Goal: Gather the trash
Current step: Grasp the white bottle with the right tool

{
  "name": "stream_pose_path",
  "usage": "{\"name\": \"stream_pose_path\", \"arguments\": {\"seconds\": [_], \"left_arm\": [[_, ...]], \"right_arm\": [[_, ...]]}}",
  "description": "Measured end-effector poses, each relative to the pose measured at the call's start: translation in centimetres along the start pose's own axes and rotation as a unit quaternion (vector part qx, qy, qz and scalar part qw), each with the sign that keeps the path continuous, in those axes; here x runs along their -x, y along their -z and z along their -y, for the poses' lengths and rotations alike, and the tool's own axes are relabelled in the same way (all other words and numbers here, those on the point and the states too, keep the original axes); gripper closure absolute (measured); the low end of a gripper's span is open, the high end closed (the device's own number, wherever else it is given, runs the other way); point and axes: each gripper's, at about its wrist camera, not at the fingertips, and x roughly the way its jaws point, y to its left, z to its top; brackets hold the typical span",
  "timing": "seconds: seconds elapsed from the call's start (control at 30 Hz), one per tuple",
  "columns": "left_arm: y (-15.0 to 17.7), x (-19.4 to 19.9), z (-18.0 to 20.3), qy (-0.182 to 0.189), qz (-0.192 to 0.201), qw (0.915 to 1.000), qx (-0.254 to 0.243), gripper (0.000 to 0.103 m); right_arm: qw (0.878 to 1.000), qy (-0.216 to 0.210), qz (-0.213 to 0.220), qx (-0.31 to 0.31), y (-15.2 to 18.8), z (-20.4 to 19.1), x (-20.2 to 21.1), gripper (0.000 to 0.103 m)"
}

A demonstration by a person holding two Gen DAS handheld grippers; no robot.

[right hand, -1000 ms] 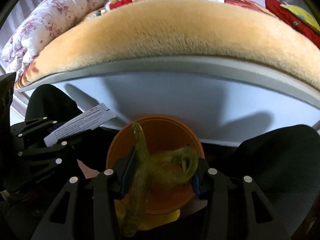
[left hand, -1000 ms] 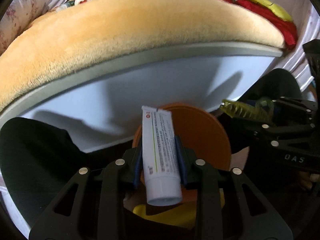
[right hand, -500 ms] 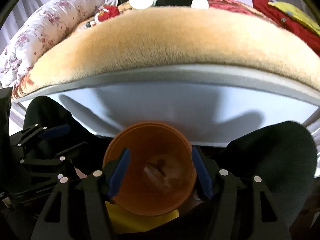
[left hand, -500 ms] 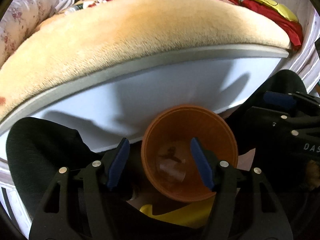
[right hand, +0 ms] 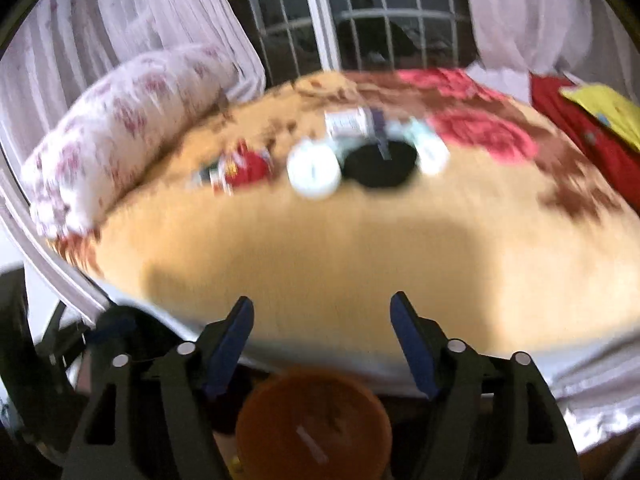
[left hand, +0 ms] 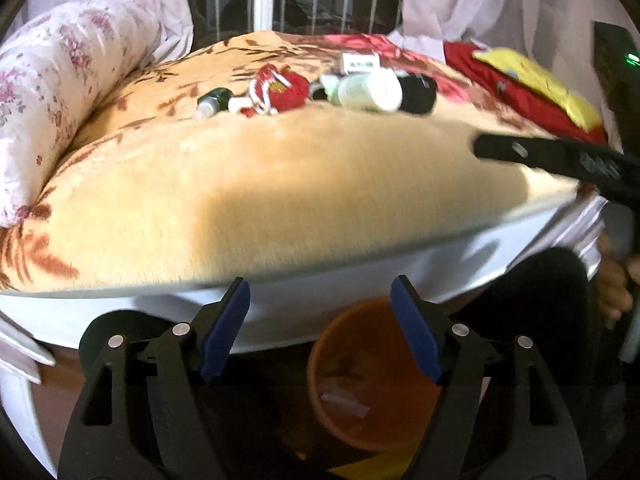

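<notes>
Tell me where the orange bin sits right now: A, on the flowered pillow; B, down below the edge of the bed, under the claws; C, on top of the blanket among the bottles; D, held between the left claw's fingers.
B: the orange bin stands low beneath the bed's edge, under the empty, opening left claw, while the bottles lie up on the blanket.

A bedroom by a barred window

At my ten o'clock lies a floral pillow (left hand: pixel 48 92); a red-and-yellow cloth (left hand: pixel 532 92) sits at two; curtains (right hand: pixel 100 28) hang behind.
</notes>
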Motion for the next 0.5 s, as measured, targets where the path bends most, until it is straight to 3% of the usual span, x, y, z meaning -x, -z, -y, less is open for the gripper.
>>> {"name": "stream_pose_path", "arguments": {"seconds": [0.2,0.43,0.5], "left_arm": [[-1.8,-0.2,-1.3,-0.002,0.019,0.9994,0.029,0.031],[-2.5,-1.1,-3.4,0.001,0.011,0.9987,0.051,0.031],[-2.6,-1.6,-4.0,0.001,0.006,0.9983,0.058,0.031]], "right_arm": [[1.0,0.007,-0.014,0.011,-6.0,0.0,-6.6,0.03],[0.999,0.02,-0.022,0.035,-8.4,-0.7,-11.1,0.023],[0.998,0.024,-0.029,0.049,-8.8,-1.4,-11.9,0.025]]}}
